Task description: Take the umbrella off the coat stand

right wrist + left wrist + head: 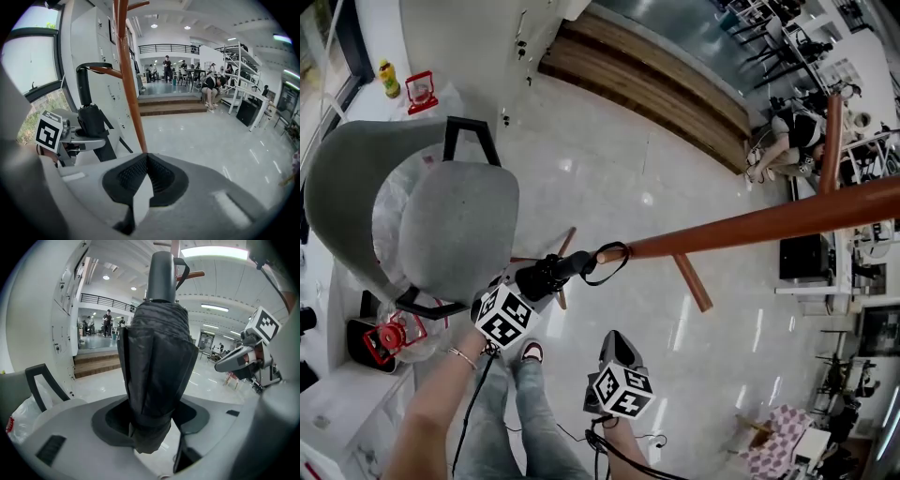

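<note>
- Fingers (70, 432) of the left gripper (150, 420) are clenched on the folded black umbrella (157, 357), one on each side of its cloth, low down.
- Held this way the umbrella stands upright with its handle (161, 275) on top. In the right gripper view it is just left of the pole of the brown stand (750, 225).
- Its strap (614, 264) loops round a peg (104, 70) of the stand, so the umbrella is not yet free of it.
- Right gripper (146, 161) grasps nothing: its fingers (124, 176) are pressed together at the tips with nothing between them.
- It is to the right of the left gripper, nearer the person and apart from the umbrella.
- Grey chair (422, 216) with black arms is at the left, close beside the left gripper.
- Clear bag (18, 420) with red print lies against the chair; what it holds cannot be made out.
- Yellow bottle (389, 78) with a green cap stands on the white surface (370, 105) at the far left, with a red frame (420, 91) just right of it.
- Near left, below the chair, a red round thing (389, 336) seems to sit inside clear plastic. It is too blurred to name.
- Pale glossy floor (609, 169) lies under it all.
</note>
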Tool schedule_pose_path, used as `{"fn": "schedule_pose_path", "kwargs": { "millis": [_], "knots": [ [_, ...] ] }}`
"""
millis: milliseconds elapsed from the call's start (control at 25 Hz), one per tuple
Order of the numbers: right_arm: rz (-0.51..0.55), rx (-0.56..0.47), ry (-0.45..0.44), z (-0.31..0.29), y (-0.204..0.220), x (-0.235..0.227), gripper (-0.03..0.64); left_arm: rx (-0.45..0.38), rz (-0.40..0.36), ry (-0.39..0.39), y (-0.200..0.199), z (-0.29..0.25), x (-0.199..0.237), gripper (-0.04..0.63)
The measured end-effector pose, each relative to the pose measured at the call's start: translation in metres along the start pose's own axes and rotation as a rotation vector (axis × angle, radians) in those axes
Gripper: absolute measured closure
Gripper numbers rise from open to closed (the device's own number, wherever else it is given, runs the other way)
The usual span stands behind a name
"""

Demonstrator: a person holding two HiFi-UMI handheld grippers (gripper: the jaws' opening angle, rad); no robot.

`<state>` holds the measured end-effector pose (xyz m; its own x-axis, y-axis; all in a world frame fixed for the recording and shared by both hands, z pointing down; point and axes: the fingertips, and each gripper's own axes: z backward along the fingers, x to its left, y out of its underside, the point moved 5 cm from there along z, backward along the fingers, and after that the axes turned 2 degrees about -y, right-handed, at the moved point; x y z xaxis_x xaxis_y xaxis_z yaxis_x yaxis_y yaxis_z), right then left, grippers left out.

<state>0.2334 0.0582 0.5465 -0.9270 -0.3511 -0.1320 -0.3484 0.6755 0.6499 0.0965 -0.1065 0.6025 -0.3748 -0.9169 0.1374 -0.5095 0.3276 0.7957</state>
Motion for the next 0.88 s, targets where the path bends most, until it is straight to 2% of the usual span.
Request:
{"fn": "schedule_pose_path", "kwargs": {
  "millis": [480, 880],
  "knots": [
    [0.047, -0.013, -0.012, 0.024, -0.021, 0.012, 0.612, -0.002, 0.028, -0.035, -0.005, 0.042, -0.005, 0.359],
    [0.079, -0.081, -0.064, 0.047, -0.055, 0.034, 0.612, -0.036, 0.036, -0.089, -0.044, 0.102, -0.020, 0.359]
  ]
}}
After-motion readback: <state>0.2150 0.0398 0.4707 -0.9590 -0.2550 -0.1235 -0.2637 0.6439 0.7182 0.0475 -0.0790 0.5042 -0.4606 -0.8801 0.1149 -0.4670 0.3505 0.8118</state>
